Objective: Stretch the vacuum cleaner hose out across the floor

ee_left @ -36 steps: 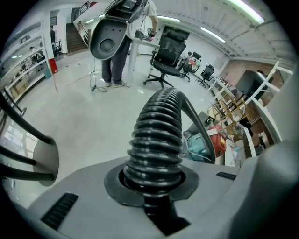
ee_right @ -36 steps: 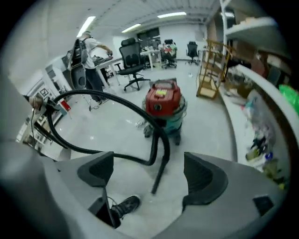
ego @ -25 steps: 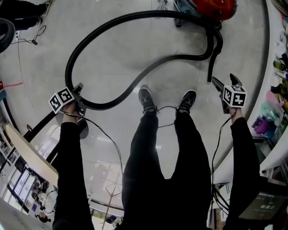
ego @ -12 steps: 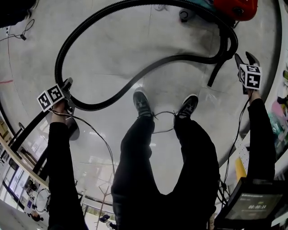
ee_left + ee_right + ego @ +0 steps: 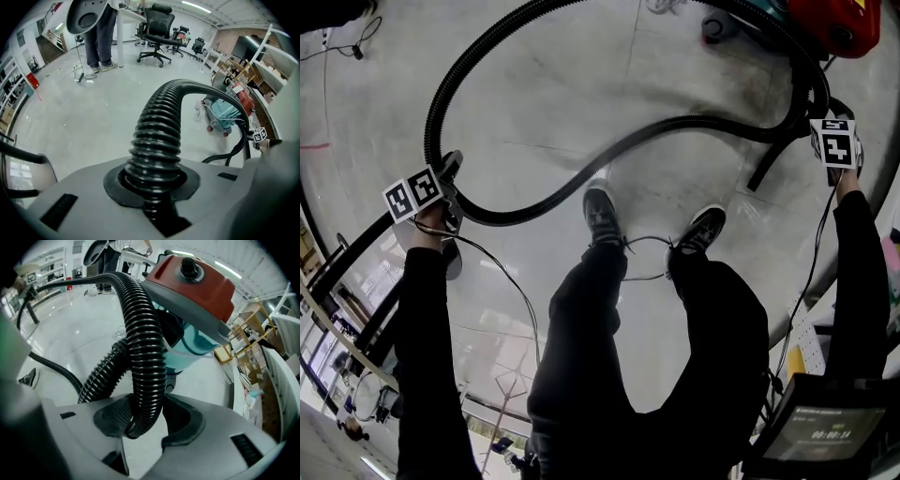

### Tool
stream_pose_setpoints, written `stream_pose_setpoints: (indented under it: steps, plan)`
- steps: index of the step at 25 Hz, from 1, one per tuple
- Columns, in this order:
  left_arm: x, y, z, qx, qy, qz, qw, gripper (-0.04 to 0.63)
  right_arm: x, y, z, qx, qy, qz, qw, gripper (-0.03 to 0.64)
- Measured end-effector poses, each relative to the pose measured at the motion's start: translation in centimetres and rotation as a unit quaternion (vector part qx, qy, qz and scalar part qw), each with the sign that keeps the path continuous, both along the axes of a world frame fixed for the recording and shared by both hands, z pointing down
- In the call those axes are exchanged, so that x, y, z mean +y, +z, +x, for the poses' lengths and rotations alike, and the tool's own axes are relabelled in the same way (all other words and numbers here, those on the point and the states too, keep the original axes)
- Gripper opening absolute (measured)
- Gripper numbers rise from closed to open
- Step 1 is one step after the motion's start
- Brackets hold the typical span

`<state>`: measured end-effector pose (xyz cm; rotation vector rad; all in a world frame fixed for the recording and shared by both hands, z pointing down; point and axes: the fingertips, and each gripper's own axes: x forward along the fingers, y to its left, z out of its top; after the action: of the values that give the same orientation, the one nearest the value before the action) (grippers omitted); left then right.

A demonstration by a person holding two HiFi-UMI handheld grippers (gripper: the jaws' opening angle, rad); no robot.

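The black ribbed hose (image 5: pixel 675 122) snakes over the pale floor from my left gripper (image 5: pixel 448 180) in a wide loop to the red and teal vacuum cleaner (image 5: pixel 834 23) at the top right. The left gripper (image 5: pixel 157 185) is shut on the hose (image 5: pixel 161 122), which rises out of its pads. My right gripper (image 5: pixel 839 117) is at the hose's bend beside the cleaner. In the right gripper view its jaws have just been closing around the hose (image 5: pixel 145 333). The hose leans on the left pad, floor shows beside the right one, so the right gripper (image 5: pixel 150 420) is open.
My own shoes (image 5: pixel 602 214) stand between the two hands, close to the hose's middle stretch. A black office chair (image 5: pixel 157 28) and a standing person (image 5: pixel 101 33) are far across the floor. Shelving (image 5: pixel 276 70) lines the right side, behind the cleaner (image 5: pixel 225 115).
My right gripper has swung out to the hose bend by the cleaner and narrowed its jaws round the hose. The left gripper has sunk a little, still holding the hose.
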<state>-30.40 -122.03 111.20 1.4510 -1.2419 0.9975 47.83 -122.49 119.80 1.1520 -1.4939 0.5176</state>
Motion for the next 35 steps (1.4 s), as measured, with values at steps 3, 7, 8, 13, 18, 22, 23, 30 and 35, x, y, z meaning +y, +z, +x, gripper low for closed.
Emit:
stream_pose_setpoints:
  steps: [3, 7, 8, 13, 18, 22, 23, 30, 35]
  plan:
    - [1.2, -0.8, -0.5, 0.000, -0.017, -0.006, 0.9998, 0.087, -0.3, -3.1, -1.4, 0.013, -0.010, 0.008, 1.000, 0.189]
    - [3.1, -2.9, -0.9, 0.008, -0.049, -0.020, 0.9985, 0.087, 0.8, -10.7, -2.7, 0.050, -0.042, 0.017, 0.998, 0.188]
    - [3.6, -3.6, -0.8, 0.015, -0.056, -0.021, 0.9981, 0.087, 0.9, -13.0, -2.6, 0.055, -0.043, 0.019, 0.997, 0.187]
    - [6.0, -7.4, -0.7, 0.050, -0.090, -0.020, 0.9945, 0.087, -3.1, -25.4, -3.5, 0.060, -0.053, 0.039, 0.996, 0.186]
    - [9.2, -10.5, -3.1, 0.090, -0.190, 0.008, 0.9777, 0.087, -12.4, -35.4, -12.3, 0.063, -0.119, 0.051, 0.990, 0.184]
    - [14.1, -12.8, -4.8, 0.126, -0.292, 0.012, 0.9480, 0.086, -19.5, -39.8, -24.8, 0.031, -0.176, 0.057, 0.982, 0.184]
    - [15.5, -13.4, -5.1, 0.134, -0.317, 0.010, 0.9390, 0.086, -21.1, -40.5, -27.9, 0.022, -0.183, 0.067, 0.981, 0.184]
    - [22.1, -14.9, -6.0, 0.144, -0.371, -0.017, 0.9171, 0.080, -24.6, -45.7, -40.6, 0.019, -0.228, 0.182, 0.956, 0.290]
    - [24.0, -13.8, -5.8, 0.166, -0.449, -0.106, 0.8716, 0.086, -11.7, -41.4, -40.9, -0.066, -0.203, 0.092, 0.973, 0.290]
